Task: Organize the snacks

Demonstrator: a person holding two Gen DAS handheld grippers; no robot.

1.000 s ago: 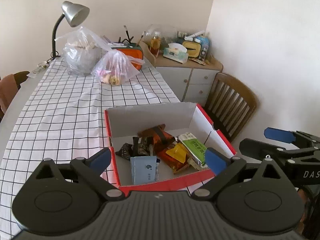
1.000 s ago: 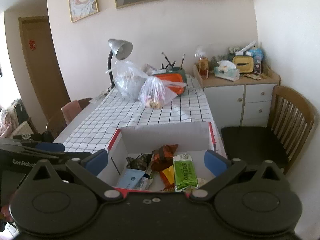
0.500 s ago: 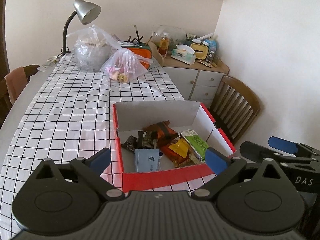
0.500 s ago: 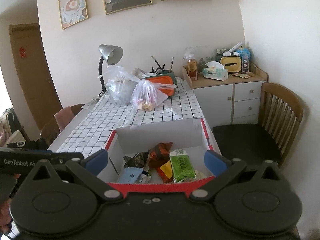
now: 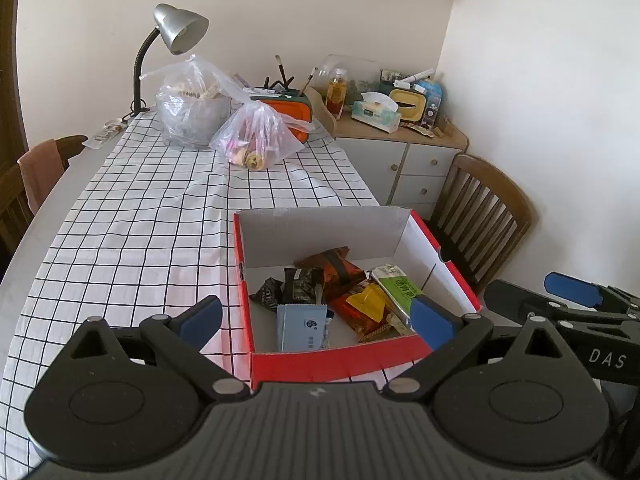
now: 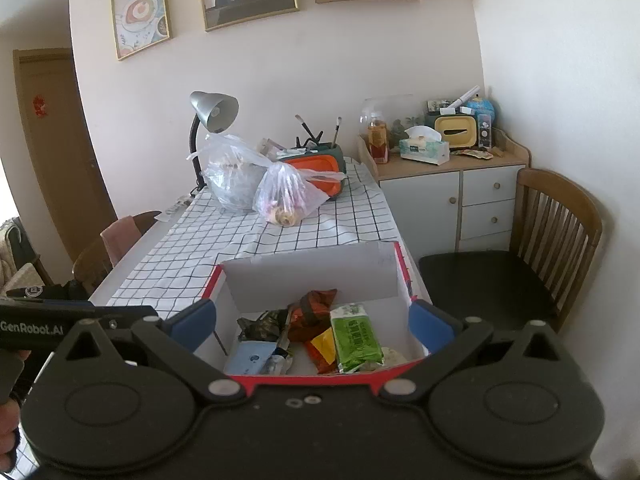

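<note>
The snacks all sit inside the red box (image 5: 344, 354), which rests near the front edge of the worktop (image 5: 132, 232) with its checked cloth. In the box lie a green packet (image 6: 356, 338) by the right wall, a yellow and orange packet (image 5: 366, 304) next to it, a brown packet (image 5: 334, 266) toward the back of the box, dark little packets (image 5: 288, 288) to the left, and a pale blue packet (image 5: 300, 326) standing at the front of the box.

The left tool (image 5: 316, 316) hangs above the box's front left corner, its two blue tips spread wide with nothing between them. The right tool (image 6: 312, 318) hangs over the box's front edge, also spread wide and holding nothing.

This could be the snacks put away for good, or a jumble waiting to be sorted; one look cannot say which.

If a packet is to be picked up, go for one lying on top of the pile, like the green one. Come straight down, keep the tips off the box's walls, and squeeze softly so nothing inside gets crushed. Keep the two tools from bumping each other over the box.
</note>
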